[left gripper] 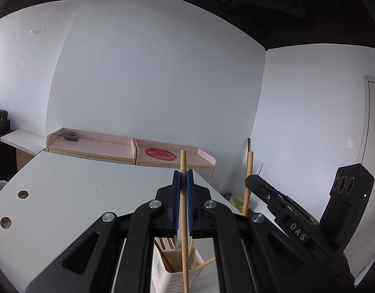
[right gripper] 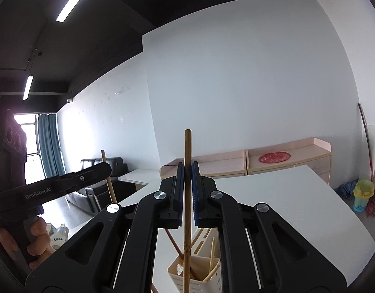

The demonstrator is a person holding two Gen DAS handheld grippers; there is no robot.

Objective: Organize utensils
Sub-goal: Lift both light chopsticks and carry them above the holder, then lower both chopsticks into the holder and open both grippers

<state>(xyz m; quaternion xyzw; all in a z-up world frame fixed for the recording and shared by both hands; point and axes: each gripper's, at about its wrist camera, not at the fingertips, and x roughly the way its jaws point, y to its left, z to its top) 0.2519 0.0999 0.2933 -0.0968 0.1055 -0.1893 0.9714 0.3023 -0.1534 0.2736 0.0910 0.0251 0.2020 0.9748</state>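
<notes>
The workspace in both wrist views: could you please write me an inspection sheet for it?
Surface: white table, two round holes near its left edge.
Job's things: white holder with several chopsticks in it; one chopstick upright in the left tongs, another chopstick upright in the right tongs, both above the holder.
Clutter: nothing seen on the table.
Grippers: left tongs shut on a chopstick; right tongs shut on a chopstick.
Cables: nothing seen.
Surroundings: low cabinets along the wall with a red mat on top, black sofa, mop in the corner.
</notes>
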